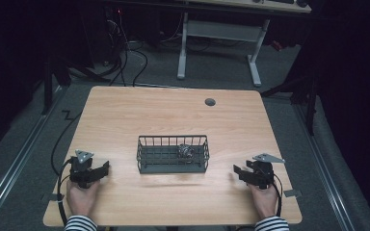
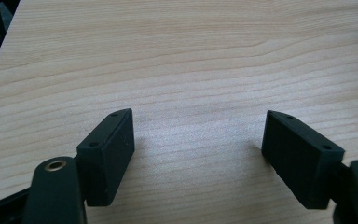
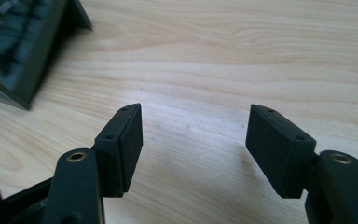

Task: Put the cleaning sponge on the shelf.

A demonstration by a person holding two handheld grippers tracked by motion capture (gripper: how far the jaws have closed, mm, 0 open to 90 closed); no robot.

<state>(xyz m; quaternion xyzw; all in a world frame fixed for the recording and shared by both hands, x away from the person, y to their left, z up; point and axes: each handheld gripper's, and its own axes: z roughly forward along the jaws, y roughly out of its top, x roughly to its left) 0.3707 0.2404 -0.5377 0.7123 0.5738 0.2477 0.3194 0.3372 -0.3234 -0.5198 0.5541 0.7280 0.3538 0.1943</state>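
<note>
Both the left gripper point(image 1: 102, 169) and right gripper point(image 1: 238, 172) rest with jaws apart and empty on the counter point(image 1: 125, 115), flanking the wire basket point(image 1: 172, 154), whose right end holds a crumpled metallic object point(image 1: 186, 151); bare wood lies between.

light: I see the bench point(image 1: 173, 115) lit from overhead, room around it near black | shadows: soft, short under the basket point(image 1: 172, 155) | glare: pale sheen on wood in both gripper views | focus: near claw parts slightly soft
</note>
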